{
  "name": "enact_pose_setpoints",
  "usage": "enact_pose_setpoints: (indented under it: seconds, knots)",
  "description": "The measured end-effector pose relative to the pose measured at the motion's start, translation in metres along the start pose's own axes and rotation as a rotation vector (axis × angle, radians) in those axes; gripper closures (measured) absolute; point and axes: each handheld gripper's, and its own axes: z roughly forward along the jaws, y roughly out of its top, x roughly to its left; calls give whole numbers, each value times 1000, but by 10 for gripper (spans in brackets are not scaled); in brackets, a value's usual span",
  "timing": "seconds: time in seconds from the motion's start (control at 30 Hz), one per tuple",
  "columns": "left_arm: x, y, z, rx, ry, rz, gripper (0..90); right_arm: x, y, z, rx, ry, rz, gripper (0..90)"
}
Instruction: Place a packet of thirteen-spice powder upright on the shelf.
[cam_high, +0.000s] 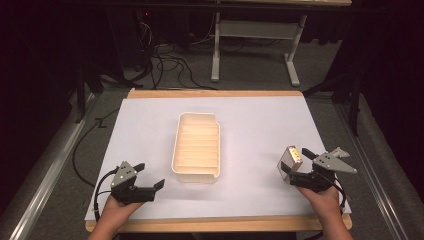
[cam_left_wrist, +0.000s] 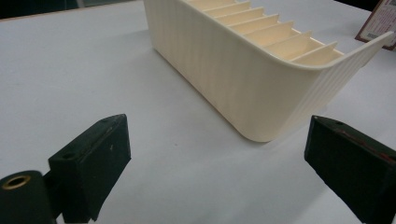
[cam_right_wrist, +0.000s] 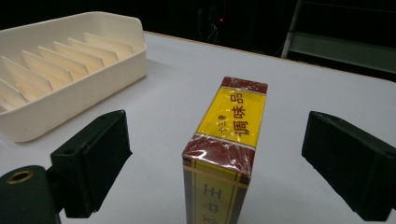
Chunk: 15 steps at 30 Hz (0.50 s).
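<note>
While jaws of right gripper (cam_right_wrist: 215, 154) stand wide around, not yet touching, the box (cam_right_wrist: 227, 140) (upright, near table's right edge, well apart from cream tray (cam_high: 196, 145)): centre, then close on broad sides. Box: maroon, yellow label, film-wrapped. Left gripper (cam_left_wrist: 219, 163) wide, empty, near tray.

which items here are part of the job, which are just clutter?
In the job:
- box, standing between the open jaws of the right hand-held gripper
- slotted cream tray

Lying about:
- cables on the floor
- white stand behind the table
</note>
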Motion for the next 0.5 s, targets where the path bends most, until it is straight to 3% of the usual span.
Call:
enact_pose_setpoints:
  seconds: [0.23, 0.5]
  knots:
    - [-1, -1, 1, 3, 0, -1, 78, 0, -6, 4, 3, 3, 8, 151]
    - [-1, -2, 1, 9, 0, 7, 78, -1, -12, 7, 15, -2, 53, 238]
